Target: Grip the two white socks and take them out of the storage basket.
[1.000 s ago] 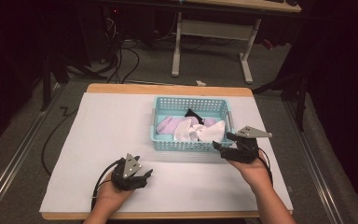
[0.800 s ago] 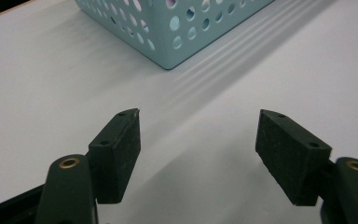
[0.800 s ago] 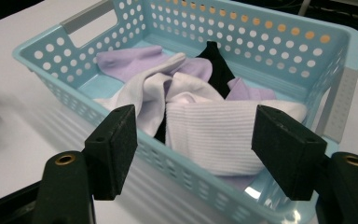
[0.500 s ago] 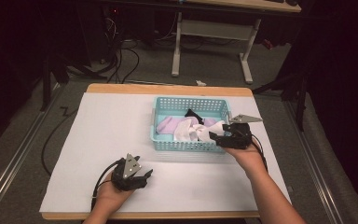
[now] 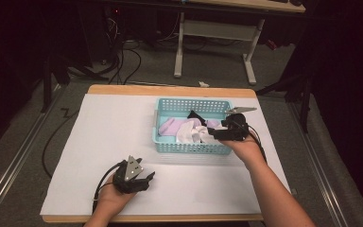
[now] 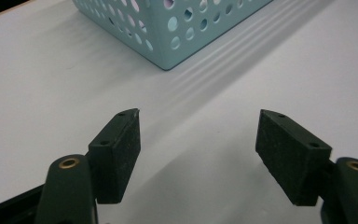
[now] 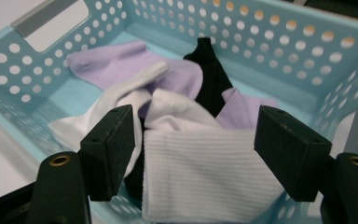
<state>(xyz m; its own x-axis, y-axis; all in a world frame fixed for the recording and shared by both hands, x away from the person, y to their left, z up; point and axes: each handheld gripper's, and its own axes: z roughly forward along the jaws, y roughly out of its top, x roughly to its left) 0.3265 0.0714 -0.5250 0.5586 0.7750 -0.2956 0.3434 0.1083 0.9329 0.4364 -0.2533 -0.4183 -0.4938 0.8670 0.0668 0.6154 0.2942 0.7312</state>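
A light blue perforated basket (image 5: pixel 192 148) stands on the white table cover, right of centre. Inside it lie white socks (image 7: pixel 200 177), lilac socks (image 7: pixel 116 63) and a black sock (image 7: pixel 212 77). My right gripper (image 5: pixel 216 135) reaches over the basket's right end, open, its jaws on either side of the ribbed white sock without closing on it. My left gripper (image 5: pixel 144 181) rests open near the table's front edge, with nothing between its pads (image 6: pixel 117 154). From it the basket's corner (image 6: pixel 168 32) shows a short way ahead.
The white cover (image 5: pixel 104 137) spreads bare to the left of the basket. A wooden table edge (image 5: pixel 170 90) runs along the back. Beyond it stand a desk frame (image 5: pixel 217 42) and floor cables (image 5: pixel 123 56).
My right gripper has moved left and forward from beside the basket to over its right end, above the socks. The left gripper has stayed put.
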